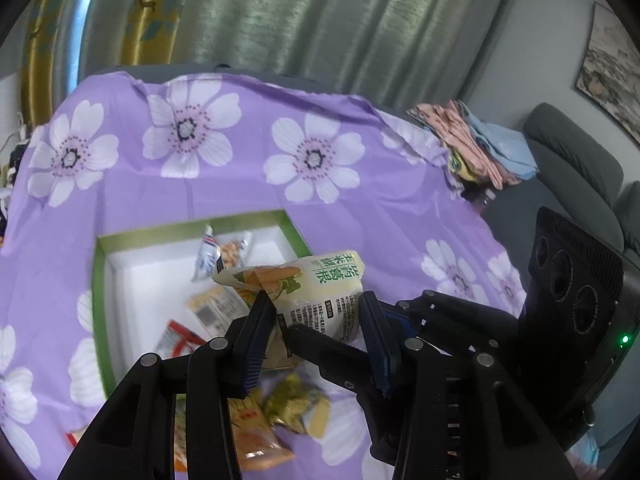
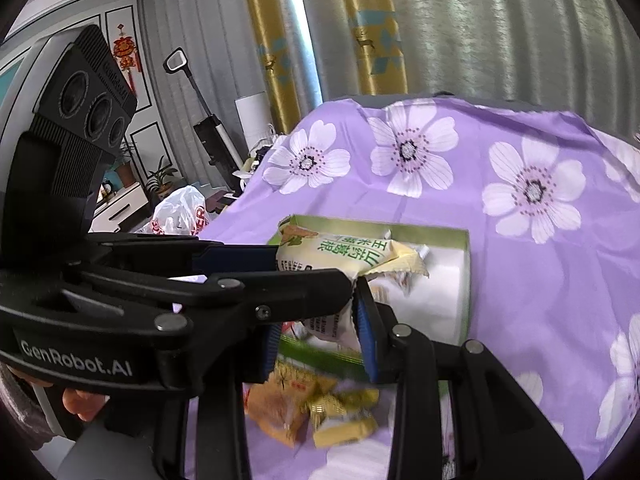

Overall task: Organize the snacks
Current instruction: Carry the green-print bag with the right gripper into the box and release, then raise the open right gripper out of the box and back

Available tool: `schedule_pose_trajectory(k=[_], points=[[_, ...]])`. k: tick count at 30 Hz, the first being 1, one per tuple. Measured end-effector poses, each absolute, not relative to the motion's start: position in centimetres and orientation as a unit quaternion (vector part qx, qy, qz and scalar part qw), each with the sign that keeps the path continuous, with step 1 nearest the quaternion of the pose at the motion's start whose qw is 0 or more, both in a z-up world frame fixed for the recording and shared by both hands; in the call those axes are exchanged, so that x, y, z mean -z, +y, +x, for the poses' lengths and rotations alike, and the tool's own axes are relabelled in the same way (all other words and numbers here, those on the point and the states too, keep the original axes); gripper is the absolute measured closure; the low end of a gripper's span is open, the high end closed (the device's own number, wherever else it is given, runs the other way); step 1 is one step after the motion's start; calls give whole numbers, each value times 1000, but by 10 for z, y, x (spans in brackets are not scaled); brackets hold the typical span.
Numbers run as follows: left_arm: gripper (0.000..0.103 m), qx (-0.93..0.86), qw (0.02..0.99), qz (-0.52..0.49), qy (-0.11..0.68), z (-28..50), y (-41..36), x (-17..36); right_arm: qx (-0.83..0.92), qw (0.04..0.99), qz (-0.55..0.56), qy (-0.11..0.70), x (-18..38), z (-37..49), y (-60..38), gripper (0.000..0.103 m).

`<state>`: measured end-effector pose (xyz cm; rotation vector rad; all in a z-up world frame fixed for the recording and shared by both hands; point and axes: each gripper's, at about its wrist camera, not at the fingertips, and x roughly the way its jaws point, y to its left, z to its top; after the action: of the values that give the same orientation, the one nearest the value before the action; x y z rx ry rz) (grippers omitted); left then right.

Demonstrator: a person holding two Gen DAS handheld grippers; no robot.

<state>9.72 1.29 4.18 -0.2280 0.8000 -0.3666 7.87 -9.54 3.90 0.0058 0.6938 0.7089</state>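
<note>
A cream snack packet point(image 1: 320, 288) with green print and an orange carrot picture hangs above a green-rimmed white box point(image 1: 100, 276). My left gripper point(image 1: 316, 320) is shut on its lower end. My right gripper point(image 2: 320, 340) is shut on the same packet point(image 2: 340, 252), and its black fingers point(image 1: 320, 348) cross into the left wrist view. The box point(image 2: 466, 276) holds several small snack packets point(image 1: 216, 252). Loose orange and yellow-green packets point(image 1: 292, 404) lie on the purple flowered cloth point(image 1: 240, 196) in front of the box; they also show in the right wrist view point(image 2: 312, 408).
A pile of folded cloths point(image 1: 476, 148) sits at the table's far right corner, by a grey sofa point(image 1: 576, 168). Curtains hang behind. To the left in the right wrist view are a white plastic bag point(image 2: 180, 212), a stick vacuum point(image 2: 208, 136) and potted plants.
</note>
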Motion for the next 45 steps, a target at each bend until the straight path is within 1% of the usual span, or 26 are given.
schedule_pose_trajectory(k=[6, 18, 29, 34, 37, 38, 39, 40, 41, 43, 45], points=[[59, 168, 894, -129, 396, 119, 36, -28, -352, 871, 0, 344, -35, 105, -76, 69], [59, 144, 859, -180, 458, 154, 69, 40, -353, 838, -6, 416, 26, 141, -41, 69], [59, 135, 842, -191, 487, 164, 71, 68, -340, 823, -9, 456, 56, 156, -32, 67], [59, 130, 839, -193, 493, 167, 71, 72, -330, 822, -16, 464, 60, 156, -30, 64], [59, 123, 837, -196, 495, 167, 71, 72, -325, 825, -18, 462, 59, 155, -30, 59], [59, 118, 838, -193, 497, 167, 72, 71, -322, 827, -20, 461, 58, 155, -31, 56], [56, 111, 840, -190, 497, 166, 72, 70, -321, 828, -19, 460, 57, 154, -32, 53], [48, 107, 841, -188, 495, 165, 73, 69, -319, 830, -19, 458, 56, 153, -33, 52], [36, 104, 842, -191, 494, 164, 74, 67, -318, 832, -20, 454, 53, 151, -34, 52], [26, 99, 845, -196, 488, 161, 78, 63, -315, 837, -21, 448, 49, 148, -37, 48], [25, 95, 848, -196, 484, 158, 79, 58, -311, 842, -22, 441, 44, 145, -41, 42]])
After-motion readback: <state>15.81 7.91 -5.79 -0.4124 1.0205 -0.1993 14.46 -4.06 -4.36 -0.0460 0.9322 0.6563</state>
